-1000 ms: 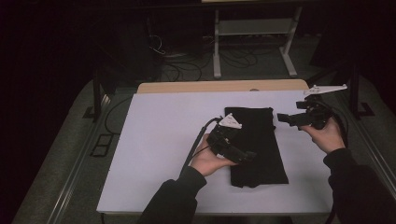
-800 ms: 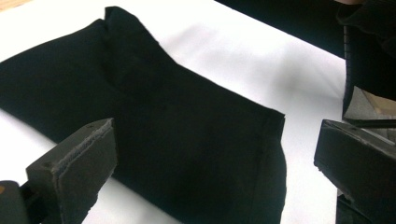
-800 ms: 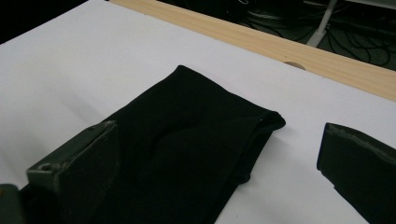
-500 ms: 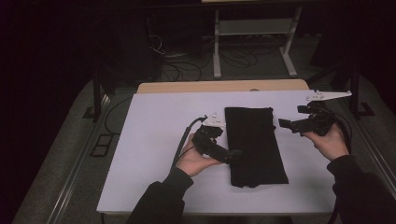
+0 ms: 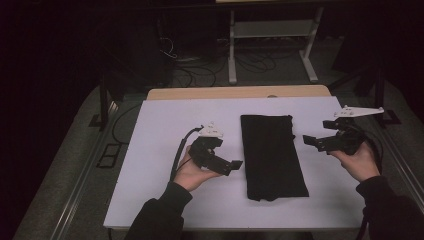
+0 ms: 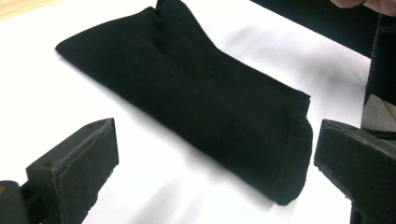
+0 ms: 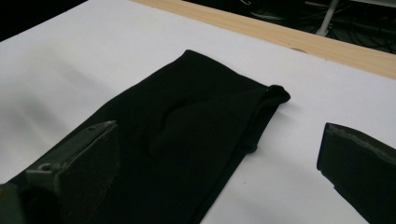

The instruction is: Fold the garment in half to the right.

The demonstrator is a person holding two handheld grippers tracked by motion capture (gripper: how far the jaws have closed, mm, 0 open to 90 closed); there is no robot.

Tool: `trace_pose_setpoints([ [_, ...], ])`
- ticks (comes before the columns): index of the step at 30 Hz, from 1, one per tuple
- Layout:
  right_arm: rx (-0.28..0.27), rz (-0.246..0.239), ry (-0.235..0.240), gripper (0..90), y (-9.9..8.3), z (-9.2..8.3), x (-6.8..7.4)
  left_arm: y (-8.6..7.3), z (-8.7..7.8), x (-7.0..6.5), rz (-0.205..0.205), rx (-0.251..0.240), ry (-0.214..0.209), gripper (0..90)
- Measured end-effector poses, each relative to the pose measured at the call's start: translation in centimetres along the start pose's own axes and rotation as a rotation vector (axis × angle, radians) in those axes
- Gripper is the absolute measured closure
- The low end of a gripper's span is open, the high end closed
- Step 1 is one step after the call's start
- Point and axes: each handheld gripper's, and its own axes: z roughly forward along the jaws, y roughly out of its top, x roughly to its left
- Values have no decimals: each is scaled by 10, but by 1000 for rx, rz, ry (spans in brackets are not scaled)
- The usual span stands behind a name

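Plainly, the folded black cloth (image 5: 271,156) lies flat at the middle of the white table (image 5: 160,125), long side running from far edge to near edge. Soft, light and limp, it should sag when lifted, so pinch a corner or folded edge. Left gripper (image 5: 226,165) and right gripper (image 5: 311,142) flank it, jaws spread, holding nothing.

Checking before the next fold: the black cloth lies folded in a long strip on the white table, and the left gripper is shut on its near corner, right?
Not quite. The black cloth does lie folded in a long strip on the white table, but the left gripper is open and off it, beside its left edge. The left gripper view shows both jaws spread wide with nothing between them.
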Motion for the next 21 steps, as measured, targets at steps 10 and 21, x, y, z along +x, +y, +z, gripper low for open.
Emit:
trace_pose_setpoints([
  [10,17,-3,4,0,-16,-2,4,-15,-13,11,-36,-8,26,0],
  [21,16,2,8,0,-29,-7,6,-35,-29,26,-76,-47,44,0],
])
